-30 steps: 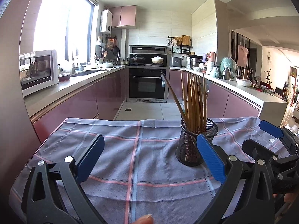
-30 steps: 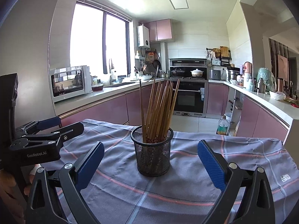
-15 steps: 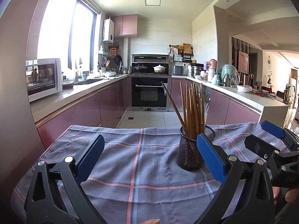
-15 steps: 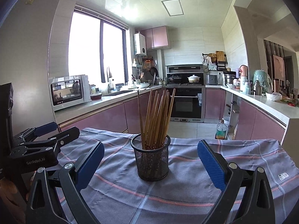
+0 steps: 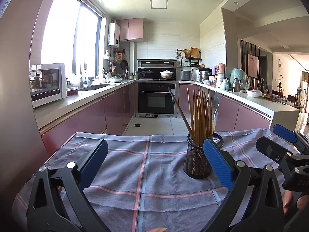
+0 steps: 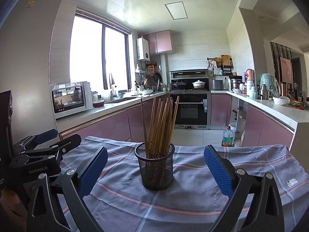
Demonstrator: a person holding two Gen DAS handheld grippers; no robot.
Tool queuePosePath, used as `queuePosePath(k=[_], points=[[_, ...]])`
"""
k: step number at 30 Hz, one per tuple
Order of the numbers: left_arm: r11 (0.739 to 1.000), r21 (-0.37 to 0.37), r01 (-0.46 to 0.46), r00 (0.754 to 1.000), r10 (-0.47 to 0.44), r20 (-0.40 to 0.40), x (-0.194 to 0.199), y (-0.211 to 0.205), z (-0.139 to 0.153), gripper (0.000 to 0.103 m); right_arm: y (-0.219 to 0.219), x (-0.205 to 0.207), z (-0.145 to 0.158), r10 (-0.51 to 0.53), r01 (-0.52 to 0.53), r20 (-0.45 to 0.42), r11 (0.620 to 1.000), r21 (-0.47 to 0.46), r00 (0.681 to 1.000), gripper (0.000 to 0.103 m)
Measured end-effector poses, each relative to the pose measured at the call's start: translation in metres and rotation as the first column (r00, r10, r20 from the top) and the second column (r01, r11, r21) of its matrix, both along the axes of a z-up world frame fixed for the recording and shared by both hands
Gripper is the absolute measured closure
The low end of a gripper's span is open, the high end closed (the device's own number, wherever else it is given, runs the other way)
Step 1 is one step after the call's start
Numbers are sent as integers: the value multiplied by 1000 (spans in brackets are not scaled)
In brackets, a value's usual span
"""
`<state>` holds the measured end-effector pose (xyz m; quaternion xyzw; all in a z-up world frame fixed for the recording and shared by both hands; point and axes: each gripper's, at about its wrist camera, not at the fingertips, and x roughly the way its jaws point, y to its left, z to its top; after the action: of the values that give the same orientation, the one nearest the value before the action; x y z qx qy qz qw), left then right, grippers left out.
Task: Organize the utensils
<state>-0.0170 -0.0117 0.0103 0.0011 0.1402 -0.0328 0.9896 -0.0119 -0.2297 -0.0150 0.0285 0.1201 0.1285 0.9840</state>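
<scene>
Chopsticks [image 6: 160, 127] are seen bundled upright in a black mesh holder [image 6: 156, 171] at frame centre, on a checked cloth [image 6: 193, 199]. Judged light, stiff, smooth, prone to slip; best pinched on the upper shafts, one at a time. Right gripper [image 6: 154, 171] and left gripper [image 5: 154, 162] are both spread wide, nothing held.

The cloth [image 6: 193, 191] is grey-blue with pink and pale blue checks. A black mesh cup [image 6: 156, 171] holds brown chopsticks [image 6: 160, 125]. The black tongs [image 6: 155, 171] carry blue pads [image 6: 218, 171].
</scene>
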Motion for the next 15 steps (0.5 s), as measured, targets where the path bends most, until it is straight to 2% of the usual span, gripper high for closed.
queuePosePath(k=[15], points=[[1000, 4, -4, 1000, 4, 8, -2, -3, 3, 6, 0, 1, -1, 0, 0, 3, 1000, 6, 1000, 7]])
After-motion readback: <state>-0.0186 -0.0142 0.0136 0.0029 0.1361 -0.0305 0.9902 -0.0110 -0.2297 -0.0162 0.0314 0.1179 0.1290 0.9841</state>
